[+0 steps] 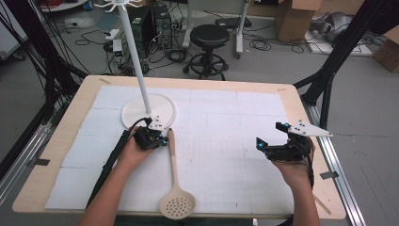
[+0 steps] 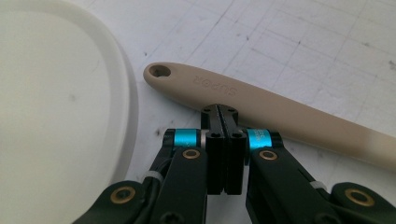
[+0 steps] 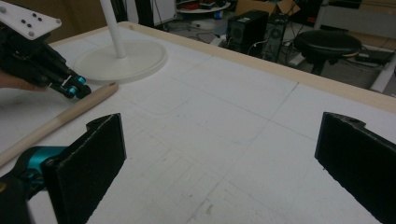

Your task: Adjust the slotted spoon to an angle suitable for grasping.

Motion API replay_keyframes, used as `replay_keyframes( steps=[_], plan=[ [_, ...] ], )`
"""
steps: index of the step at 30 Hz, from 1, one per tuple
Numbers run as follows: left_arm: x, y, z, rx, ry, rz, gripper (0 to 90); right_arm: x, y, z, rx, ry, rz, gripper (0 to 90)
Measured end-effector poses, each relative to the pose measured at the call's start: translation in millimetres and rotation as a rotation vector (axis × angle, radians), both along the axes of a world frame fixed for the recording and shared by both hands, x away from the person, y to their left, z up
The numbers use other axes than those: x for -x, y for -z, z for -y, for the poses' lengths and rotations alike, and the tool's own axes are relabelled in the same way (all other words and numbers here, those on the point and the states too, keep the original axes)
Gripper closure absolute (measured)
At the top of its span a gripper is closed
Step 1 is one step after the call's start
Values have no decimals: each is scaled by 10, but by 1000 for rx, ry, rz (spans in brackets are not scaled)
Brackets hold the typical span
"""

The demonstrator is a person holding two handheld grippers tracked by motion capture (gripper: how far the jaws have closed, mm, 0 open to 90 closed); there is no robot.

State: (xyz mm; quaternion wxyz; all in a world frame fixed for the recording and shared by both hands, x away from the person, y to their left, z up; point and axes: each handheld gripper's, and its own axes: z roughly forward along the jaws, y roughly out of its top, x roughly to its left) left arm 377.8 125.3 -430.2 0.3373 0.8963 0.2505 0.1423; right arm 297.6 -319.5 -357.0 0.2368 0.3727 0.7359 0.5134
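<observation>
A beige slotted spoon (image 1: 172, 157) lies on the white gridded mat, its perforated head near the front edge and its handle end pointing toward a white stand's round base (image 1: 162, 106). My left gripper (image 1: 163, 140) is shut with nothing between its jaws. In the left gripper view its closed tips (image 2: 224, 112) rest against the side of the spoon handle (image 2: 289, 114), just short of the hanging hole, beside the base (image 2: 56, 116). My right gripper (image 1: 271, 134) is held open over the mat's right side. Between its black pads (image 3: 88, 163) there is only mat.
The stand's white pole (image 1: 136, 61) rises from the base to hooks at the top. The right gripper view shows the left gripper (image 3: 79, 88) at the spoon handle (image 3: 70, 114) near the base (image 3: 135, 58). A black stool (image 1: 209, 37) stands beyond the table.
</observation>
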Motion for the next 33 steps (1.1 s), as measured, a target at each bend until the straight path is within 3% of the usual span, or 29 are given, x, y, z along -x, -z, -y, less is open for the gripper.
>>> replay_keyframes(
  steps=[17,24,27,33],
  plan=[
    [-97,-57,633,-21,100,-6,898,3,6,1,-1,-3,-7,8],
    [-97,-64,684,-23,106,-11,897,4,10,13,4,-2,-6,8],
    [-85,-119,641,5,95,-14,880,4,13,18,5,-2,-7,8],
    [-20,-301,540,106,64,-7,639,7,17,12,9,0,-9,8]
  ],
)
